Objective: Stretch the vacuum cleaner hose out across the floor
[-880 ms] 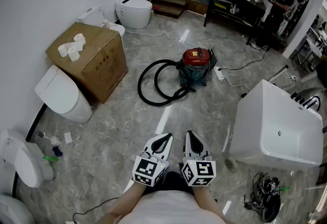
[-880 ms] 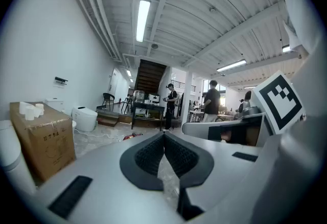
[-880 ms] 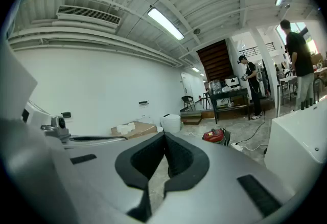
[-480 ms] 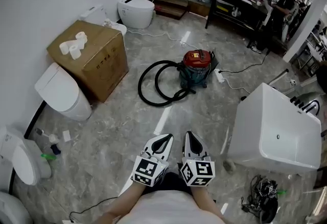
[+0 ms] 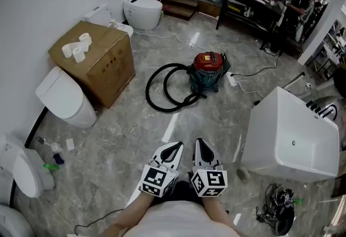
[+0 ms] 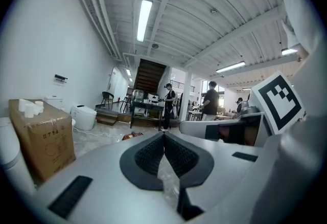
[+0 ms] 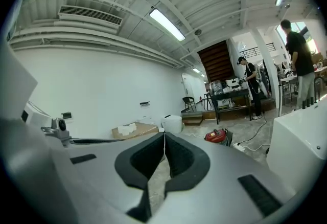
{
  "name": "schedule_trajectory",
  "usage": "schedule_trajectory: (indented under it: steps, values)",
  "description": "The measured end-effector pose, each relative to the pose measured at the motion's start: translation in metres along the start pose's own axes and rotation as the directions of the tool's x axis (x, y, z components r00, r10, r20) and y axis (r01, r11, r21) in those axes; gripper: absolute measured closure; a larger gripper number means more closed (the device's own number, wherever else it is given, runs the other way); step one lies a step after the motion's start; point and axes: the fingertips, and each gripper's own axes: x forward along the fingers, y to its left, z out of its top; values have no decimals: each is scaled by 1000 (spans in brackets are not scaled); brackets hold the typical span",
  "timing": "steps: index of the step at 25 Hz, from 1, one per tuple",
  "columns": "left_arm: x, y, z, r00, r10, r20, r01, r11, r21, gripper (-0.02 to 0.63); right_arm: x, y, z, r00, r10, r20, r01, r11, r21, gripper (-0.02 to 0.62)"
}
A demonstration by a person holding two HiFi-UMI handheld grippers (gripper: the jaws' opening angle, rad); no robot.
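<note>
Well, both tools are pressed together and empty: the left gripper (image 5: pixel 173 147) and the right gripper (image 5: pixel 200 145) sit side by side at the near edge of the floor (image 5: pixel 130 133), close to our body, and each gripper view shows its pads meeting with nothing between them.

The hose (image 5: pixel 186 102) lies well apart from us, straight ahead at the middle of the floor. It is coiled in two loose black loops against the left side of the red vacuum cleaner (image 5: pixel 208 67). Curled like this it has no real long axis yet; the coil simply spreads leftward from the machine toward the cardboard box (image 5: pixel 102 63). The loops line up more with our left gripper than our right (the right one points rather at the machine itself), so we judge the left the nearer hand for a first pinch. Either way, we must close the whole gap first.

Against the earlier views almost nothing differs. Our grippers sit at the same spot and are as tightly closed, the coil has not moved, and only the framing has shifted a touch.
</note>
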Motion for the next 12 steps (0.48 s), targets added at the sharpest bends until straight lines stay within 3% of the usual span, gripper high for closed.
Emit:
schedule_trajectory:
  steps: [12]
  values:
    - [-18, 27, -14, 1000, -22, -17, 21, 1000, -15, 598, 4, 13, -20, 997, -75, -27, 75, 997, 6, 578]
